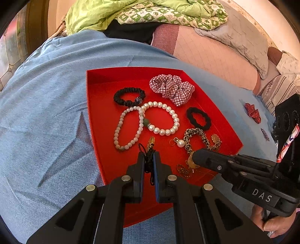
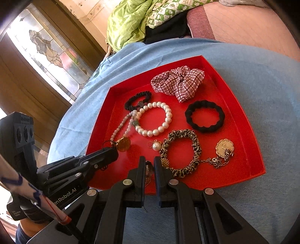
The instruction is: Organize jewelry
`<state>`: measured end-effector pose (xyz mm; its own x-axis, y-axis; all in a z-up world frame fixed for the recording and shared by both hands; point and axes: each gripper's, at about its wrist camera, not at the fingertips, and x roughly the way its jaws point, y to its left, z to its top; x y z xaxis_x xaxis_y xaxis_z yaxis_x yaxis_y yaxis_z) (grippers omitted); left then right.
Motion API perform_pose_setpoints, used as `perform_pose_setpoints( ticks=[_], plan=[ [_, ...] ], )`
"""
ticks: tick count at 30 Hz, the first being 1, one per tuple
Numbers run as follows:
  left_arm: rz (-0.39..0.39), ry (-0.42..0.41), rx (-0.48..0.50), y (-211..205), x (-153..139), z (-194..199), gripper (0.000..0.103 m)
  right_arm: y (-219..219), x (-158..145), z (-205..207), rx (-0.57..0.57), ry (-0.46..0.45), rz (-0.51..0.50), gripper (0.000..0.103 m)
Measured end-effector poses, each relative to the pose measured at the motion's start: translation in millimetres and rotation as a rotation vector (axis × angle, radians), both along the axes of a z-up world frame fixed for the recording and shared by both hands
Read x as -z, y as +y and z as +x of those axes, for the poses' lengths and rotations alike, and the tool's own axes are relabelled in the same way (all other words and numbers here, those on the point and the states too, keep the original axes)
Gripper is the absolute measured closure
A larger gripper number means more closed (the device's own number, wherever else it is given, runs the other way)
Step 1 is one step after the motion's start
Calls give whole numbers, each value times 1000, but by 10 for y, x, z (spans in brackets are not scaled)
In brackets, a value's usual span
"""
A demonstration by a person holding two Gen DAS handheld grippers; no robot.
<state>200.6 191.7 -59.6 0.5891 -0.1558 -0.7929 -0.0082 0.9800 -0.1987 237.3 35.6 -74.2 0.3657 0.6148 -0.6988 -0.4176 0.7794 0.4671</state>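
Observation:
A red tray (image 1: pixel 97 116) (image 2: pixel 243 131) on a blue cloth holds pearl bracelets (image 1: pixel 159 118) (image 2: pixel 153 120), black hair ties (image 1: pixel 198 118) (image 2: pixel 205 116), a checked scrunchie (image 1: pixel 171 88) (image 2: pixel 178 82), a leopard hair tie (image 1: pixel 196 138) (image 2: pixel 180 152) and gold pieces. My left gripper (image 1: pixel 149 159) is shut on the black cord of a gold coin pendant (image 2: pixel 122 144) above the tray's near side. My right gripper (image 2: pixel 149 165) is shut on a gold chain piece (image 1: pixel 192 163) (image 2: pixel 149 169) at the tray's near edge.
A red dotted scrunchie (image 1: pixel 253 112) and a small dark piece (image 1: pixel 265 134) lie on the blue cloth (image 1: pixel 46 112) right of the tray. A green quilt (image 1: pixel 131 13), grey pillow (image 1: pixel 240 37) and pink bedding lie behind. A stained-glass door (image 2: pixel 46 50) stands at left.

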Motion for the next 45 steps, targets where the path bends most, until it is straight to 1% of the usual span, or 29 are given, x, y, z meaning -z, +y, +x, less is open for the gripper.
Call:
perform_pose_setpoints(
  ticks=[8, 16, 32, 37, 39, 40, 41, 42, 43, 45],
  plan=[
    [8, 4, 11, -17, 12, 6, 95, 29, -7, -16, -11, -19, -30, 93],
    [17, 4, 7, -8, 10, 0, 95, 19, -13, -15, -4, -18, -48, 93],
    [41, 5, 10, -15, 9, 4, 95, 18, -14, -15, -6, -25, -68, 93],
    [41, -21, -1, -17, -42, -12, 94, 4, -34, -27, -9, -22, -74, 92],
    [40, -41, -10, -26, -93, -40, 89, -37, -85, -52, -6, -27, -59, 86],
    [45, -64, -25, -27, -145, -77, 83, -58, -136, -73, -2, -40, -54, 86],
    [57, -97, -39, -32, -209, -128, 75, -84, -199, -107, 5, -58, -55, 85],
    [75, -139, -54, -43, -290, -202, 70, -125, -287, -159, 12, -86, -57, 82],
    [105, -202, -96, -55, -415, -335, 62, -162, -370, -219, 23, -115, -62, 78],
    [119, -309, -155, -62, -608, -570, 49, -283, -608, -425, 71, -219, -95, 62]
  ],
)
